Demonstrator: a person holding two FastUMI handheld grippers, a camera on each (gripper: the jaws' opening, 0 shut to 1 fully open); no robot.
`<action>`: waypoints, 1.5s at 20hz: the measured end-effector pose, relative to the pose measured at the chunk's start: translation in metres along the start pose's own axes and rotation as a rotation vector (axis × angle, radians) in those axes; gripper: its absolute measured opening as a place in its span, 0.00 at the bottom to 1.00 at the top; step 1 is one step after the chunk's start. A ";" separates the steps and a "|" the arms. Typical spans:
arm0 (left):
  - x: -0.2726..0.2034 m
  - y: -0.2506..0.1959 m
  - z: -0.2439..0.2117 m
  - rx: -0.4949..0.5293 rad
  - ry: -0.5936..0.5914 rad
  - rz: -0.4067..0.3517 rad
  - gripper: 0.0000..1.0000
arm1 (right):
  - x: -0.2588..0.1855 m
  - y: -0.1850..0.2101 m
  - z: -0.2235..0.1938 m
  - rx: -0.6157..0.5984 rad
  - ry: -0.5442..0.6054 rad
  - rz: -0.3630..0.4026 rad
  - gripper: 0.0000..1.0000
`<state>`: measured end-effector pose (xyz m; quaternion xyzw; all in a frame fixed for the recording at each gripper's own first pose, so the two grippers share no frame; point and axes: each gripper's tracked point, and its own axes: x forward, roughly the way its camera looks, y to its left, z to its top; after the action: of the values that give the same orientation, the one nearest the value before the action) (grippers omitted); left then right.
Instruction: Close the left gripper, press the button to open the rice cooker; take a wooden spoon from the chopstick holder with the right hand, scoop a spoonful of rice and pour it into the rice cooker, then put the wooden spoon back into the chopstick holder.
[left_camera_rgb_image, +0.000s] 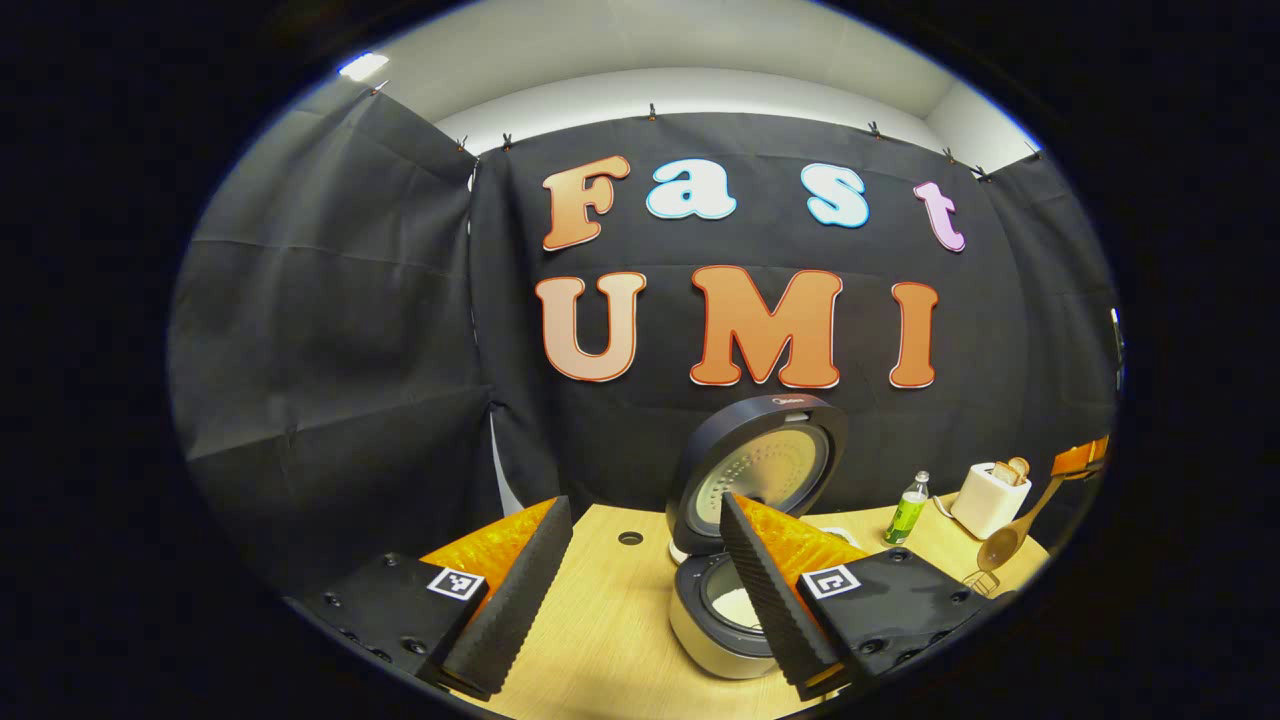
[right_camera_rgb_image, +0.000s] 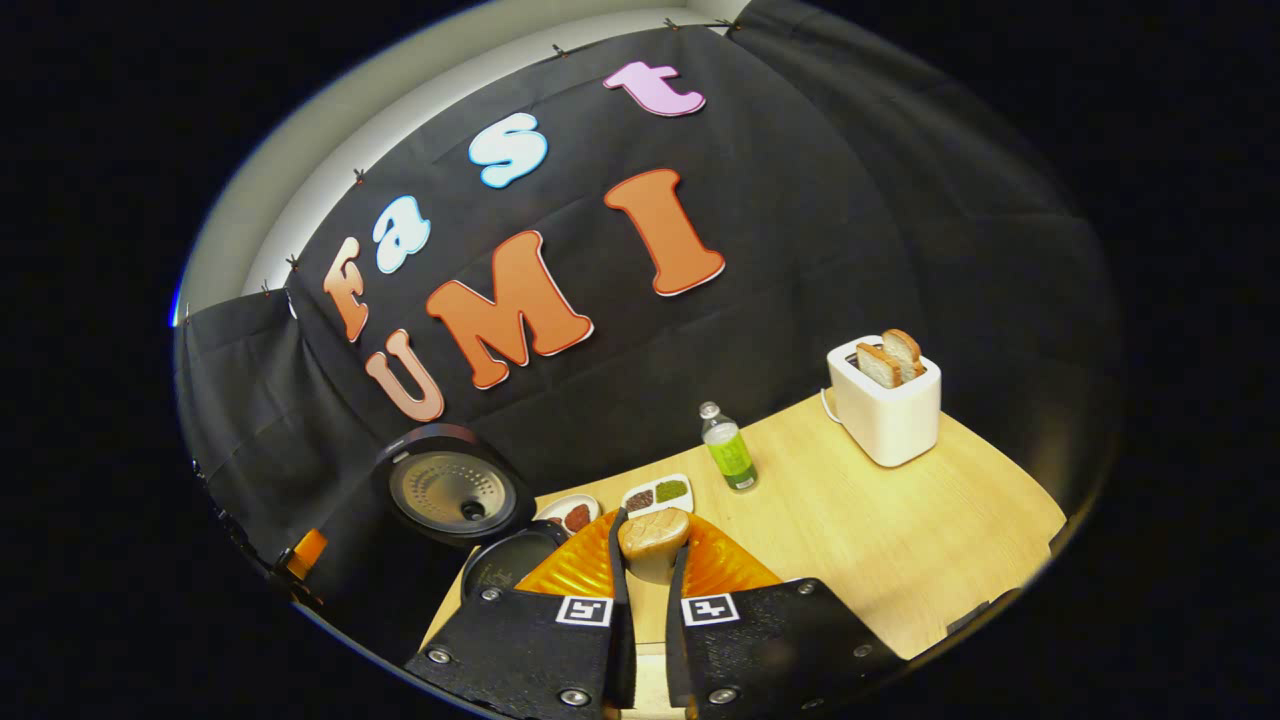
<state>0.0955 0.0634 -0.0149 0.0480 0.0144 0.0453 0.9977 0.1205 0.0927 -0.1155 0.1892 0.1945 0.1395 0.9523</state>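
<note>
The right gripper (right_camera_rgb_image: 648, 590) is clenched on the wooden spoon (right_camera_rgb_image: 653, 535), held raised above the table (right_camera_rgb_image: 900, 540); the left gripper (left_camera_rgb_image: 640, 590) is spread wide before the rice cooker (left_camera_rgb_image: 715, 625). The cooker's lid (left_camera_rgb_image: 757, 472) is seen upright and white rice (left_camera_rgb_image: 738, 604) lies in the pot; two toast slices (right_camera_rgb_image: 890, 358) are held in the toaster (right_camera_rgb_image: 885, 405).

Wooden table (right_camera_rgb_image: 900, 540), rice cooker (left_camera_rgb_image: 715, 625), toaster (right_camera_rgb_image: 885, 410), bottle (right_camera_rgb_image: 730, 455)

rice cooker (left_camera_rgb_image: 715, 620) pot half behind finger

No text is readable; the rice cooker (left_camera_rgb_image: 745, 560) lid's logo is too small.
</note>
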 end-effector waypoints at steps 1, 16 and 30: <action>-0.001 -0.005 0.000 0.004 0.001 0.001 0.98 | -0.002 -0.012 -0.005 0.010 0.010 -0.009 0.11; -0.027 -0.045 0.001 0.019 0.018 0.087 0.98 | 0.030 -0.087 -0.073 0.127 0.125 -0.002 0.11; -0.018 -0.080 0.018 0.048 0.013 0.032 0.97 | 0.033 -0.142 -0.086 0.140 0.156 -0.118 0.33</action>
<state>0.0854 -0.0197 -0.0039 0.0717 0.0214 0.0612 0.9953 0.1408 0.0042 -0.2581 0.2319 0.2883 0.0835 0.9253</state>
